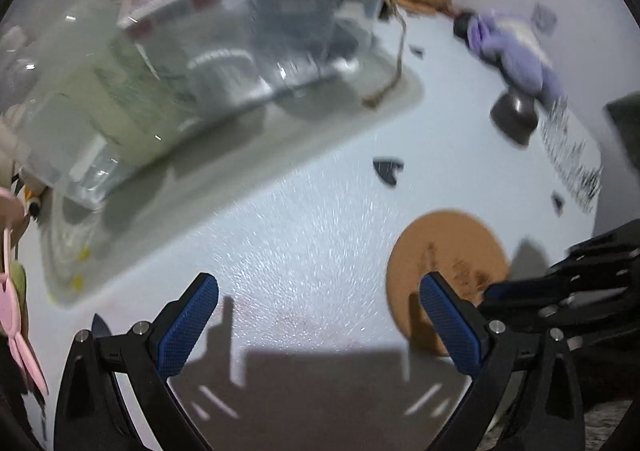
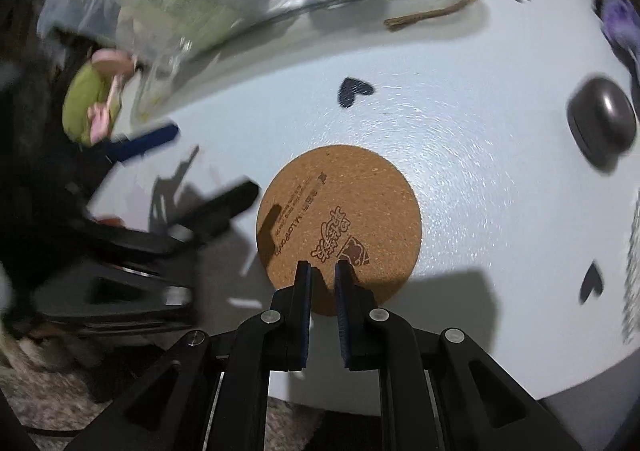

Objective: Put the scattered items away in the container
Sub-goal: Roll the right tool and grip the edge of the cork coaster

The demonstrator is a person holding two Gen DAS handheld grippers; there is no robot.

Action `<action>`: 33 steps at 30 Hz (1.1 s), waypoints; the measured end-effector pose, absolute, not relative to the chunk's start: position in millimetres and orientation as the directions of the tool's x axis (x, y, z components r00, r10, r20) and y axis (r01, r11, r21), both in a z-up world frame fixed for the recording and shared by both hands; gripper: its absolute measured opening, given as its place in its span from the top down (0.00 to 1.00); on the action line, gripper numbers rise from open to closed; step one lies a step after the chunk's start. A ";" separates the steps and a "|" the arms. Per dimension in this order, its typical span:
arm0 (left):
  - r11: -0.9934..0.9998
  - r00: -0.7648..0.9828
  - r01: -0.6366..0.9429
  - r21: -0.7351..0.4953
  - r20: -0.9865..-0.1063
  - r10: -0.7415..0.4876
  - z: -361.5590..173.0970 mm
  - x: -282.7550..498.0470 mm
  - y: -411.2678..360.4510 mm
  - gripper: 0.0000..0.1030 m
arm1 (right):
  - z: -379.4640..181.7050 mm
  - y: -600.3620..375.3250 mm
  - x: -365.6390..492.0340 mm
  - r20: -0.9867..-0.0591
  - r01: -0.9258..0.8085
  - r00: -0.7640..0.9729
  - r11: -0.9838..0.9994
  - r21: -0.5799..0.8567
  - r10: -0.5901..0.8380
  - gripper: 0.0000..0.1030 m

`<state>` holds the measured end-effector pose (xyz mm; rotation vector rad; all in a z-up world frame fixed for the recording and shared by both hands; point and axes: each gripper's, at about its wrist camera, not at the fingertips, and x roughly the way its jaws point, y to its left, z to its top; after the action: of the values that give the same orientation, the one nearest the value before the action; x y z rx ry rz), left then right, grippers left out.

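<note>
Because the clear plastic container (image 1: 192, 63) at the far left already holds several things, what remains lies loose on the white table (image 1: 304, 235) to its right. The left gripper (image 1: 318, 325) hangs wide open over bare table, holding nothing, probably waiting its turn. Further right, the right gripper (image 2: 323, 293) has its fingers nearly together at the near edge of the cork coaster (image 2: 339, 229), seemingly pinching that rim to lift it. Whether it grips firmly, I cannot tell.
</note>
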<state>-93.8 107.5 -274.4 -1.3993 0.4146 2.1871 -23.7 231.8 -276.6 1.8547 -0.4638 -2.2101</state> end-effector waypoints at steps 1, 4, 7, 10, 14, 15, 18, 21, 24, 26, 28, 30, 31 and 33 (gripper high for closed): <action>-0.820 -0.337 -0.572 -0.010 -0.909 0.246 -278.2 -94.0 108.2 0.01 | -276.8 237.1 -20.3 -0.901 -0.069 -0.199 -0.912 0.405 -0.385 0.88; -0.808 -0.316 -0.588 -0.016 -0.915 0.249 -284.2 -96.3 108.1 0.01 | -269.4 256.1 -7.2 -0.864 -0.165 -0.306 -0.872 0.462 -0.400 0.87; -0.794 -0.316 -0.607 -0.019 -0.912 0.263 -283.6 -96.4 107.4 0.01 | -263.1 281.4 8.2 -0.834 -0.267 -0.397 -0.821 0.505 -0.383 0.87; -0.779 -0.326 -0.627 -0.005 -0.906 0.269 -283.0 -95.2 108.4 0.00 | -263.8 303.3 22.1 -0.816 -0.362 -0.447 -0.760 0.540 -0.366 0.77; -0.756 -0.329 -0.655 0.003 -0.901 0.282 -283.3 -96.0 108.6 0.00 | -266.2 315.4 37.2 -0.815 -0.460 -0.475 -0.696 0.552 -0.332 0.40; -0.748 -0.333 -0.664 0.010 -0.899 0.284 -282.5 -95.5 109.0 0.00 | -267.4 317.9 40.9 -0.813 -0.477 -0.475 -0.678 0.559 -0.336 0.40; -0.714 -0.336 -0.700 0.024 -0.893 0.299 -280.9 -93.8 111.1 0.00 | -271.1 320.7 52.1 -0.817 -0.525 -0.478 -0.641 0.559 -0.321 0.40; -0.682 -0.323 -0.731 0.021 -0.891 0.319 -281.0 -93.6 117.6 0.00 | -276.3 321.9 64.5 -0.821 -0.570 -0.481 -0.601 0.560 -0.309 0.40; -0.646 -0.315 -0.763 0.026 -0.888 0.336 -281.1 -91.4 128.3 0.00 | -281.7 321.4 78.2 -0.823 -0.613 -0.484 -0.557 0.560 -0.296 0.40; -0.628 -0.306 -0.778 0.023 -0.887 0.347 -281.1 -89.0 134.2 0.00 | -285.0 322.0 87.4 -0.824 -0.637 -0.490 -0.528 0.561 -0.285 0.40; -0.610 -0.295 -0.793 0.019 -0.887 0.356 -280.9 -86.5 140.0 0.00 | -288.1 323.1 97.2 -0.824 -0.660 -0.496 -0.497 0.563 -0.275 0.40; -0.587 -0.285 -0.809 0.018 -0.886 0.366 -280.8 -82.9 146.8 0.00 | -292.6 325.7 106.8 -0.821 -0.680 -0.502 -0.463 0.569 -0.272 0.40; -0.575 -0.280 -0.818 0.018 -0.886 0.371 -280.6 -80.7 150.4 0.00 | -295.8 327.1 111.1 -0.817 -0.688 -0.508 -0.443 0.575 -0.271 0.40; -0.550 -0.270 -0.835 0.021 -0.886 0.377 -279.9 -76.0 157.6 0.00 | -302.6 329.6 119.5 -0.809 -0.703 -0.523 -0.400 0.588 -0.269 0.40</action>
<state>-76.0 157.6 -279.9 -1.1421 0.6408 1.9103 119.5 329.6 -302.6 1.6186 -1.8360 -2.4379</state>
